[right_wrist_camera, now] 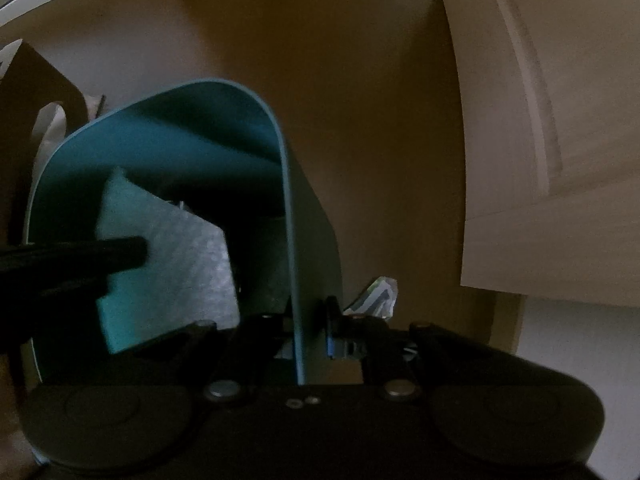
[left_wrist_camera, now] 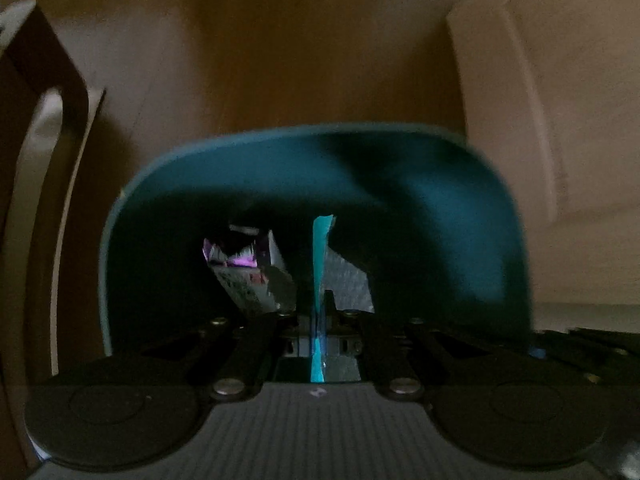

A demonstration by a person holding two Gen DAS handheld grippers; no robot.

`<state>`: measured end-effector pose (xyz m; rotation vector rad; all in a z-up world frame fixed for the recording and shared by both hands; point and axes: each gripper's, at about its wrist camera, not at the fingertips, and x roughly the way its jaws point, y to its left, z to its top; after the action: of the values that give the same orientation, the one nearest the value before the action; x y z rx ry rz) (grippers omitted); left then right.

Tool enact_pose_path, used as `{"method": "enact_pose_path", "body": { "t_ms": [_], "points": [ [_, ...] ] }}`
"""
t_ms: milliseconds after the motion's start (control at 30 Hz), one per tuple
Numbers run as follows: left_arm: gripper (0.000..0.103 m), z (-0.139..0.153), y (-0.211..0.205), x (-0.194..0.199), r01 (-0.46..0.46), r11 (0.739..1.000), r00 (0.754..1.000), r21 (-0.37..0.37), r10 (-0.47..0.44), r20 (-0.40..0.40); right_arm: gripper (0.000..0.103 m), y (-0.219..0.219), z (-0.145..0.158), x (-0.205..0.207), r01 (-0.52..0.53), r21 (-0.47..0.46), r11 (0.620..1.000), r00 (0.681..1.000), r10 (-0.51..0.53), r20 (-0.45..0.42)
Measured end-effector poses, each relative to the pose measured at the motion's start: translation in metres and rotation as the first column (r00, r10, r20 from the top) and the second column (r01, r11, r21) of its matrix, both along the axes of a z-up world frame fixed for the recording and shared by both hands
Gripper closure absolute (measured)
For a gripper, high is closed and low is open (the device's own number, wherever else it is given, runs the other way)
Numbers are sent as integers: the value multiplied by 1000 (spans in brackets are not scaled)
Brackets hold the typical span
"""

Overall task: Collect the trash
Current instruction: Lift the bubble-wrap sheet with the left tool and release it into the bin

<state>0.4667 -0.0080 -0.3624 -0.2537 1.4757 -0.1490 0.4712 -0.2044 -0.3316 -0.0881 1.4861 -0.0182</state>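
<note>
My left gripper [left_wrist_camera: 320, 304] is shut on a flat teal and silver wrapper [left_wrist_camera: 321, 256], seen edge-on, and holds it over the open teal bin [left_wrist_camera: 440, 208]. Deep inside the bin lies a crumpled purple and silver wrapper [left_wrist_camera: 244, 272]. In the right wrist view my right gripper [right_wrist_camera: 310, 312] is shut on the bin's thin wall [right_wrist_camera: 298, 240]. There the left gripper's dark fingers [right_wrist_camera: 120, 256] come in from the left, pinching the flat wrapper [right_wrist_camera: 188, 256] over the bin's mouth. A crumpled white wrapper [right_wrist_camera: 378, 294] lies on the floor just right of the bin.
The bin stands on a brown wooden floor [right_wrist_camera: 360, 100]. A pale wooden door panel [right_wrist_camera: 552, 160] fills the right side. A brown paper bag with a white handle [left_wrist_camera: 40, 184] stands close to the left of the bin.
</note>
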Motion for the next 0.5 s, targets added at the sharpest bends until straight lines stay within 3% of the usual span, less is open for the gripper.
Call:
{"method": "enact_pose_path", "body": {
  "t_ms": [100, 300, 400, 500],
  "points": [
    [101, -14, -1, 1, -20, 1000, 999, -5, 20, -42, 93, 1, 1, -1, -2, 15, 1000, 1000, 2, -7],
    [99, -10, -14, -1, 12, 999, 999, 34, -10, -50, 93, 3, 2, -1, -1, 47, 999, 1000, 1, -9],
    [91, -5, -12, -1, -3, 1000, 999, 18, 4, -53, 93, 2, 1, 0, -2, 54, 999, 1000, 3, -5],
    [54, -2, -9, 4, -16, 1000, 999, -5, 16, -33, 93, 1, -1, 0, -7, 55, 998, 1000, 7, 1]
  ]
}}
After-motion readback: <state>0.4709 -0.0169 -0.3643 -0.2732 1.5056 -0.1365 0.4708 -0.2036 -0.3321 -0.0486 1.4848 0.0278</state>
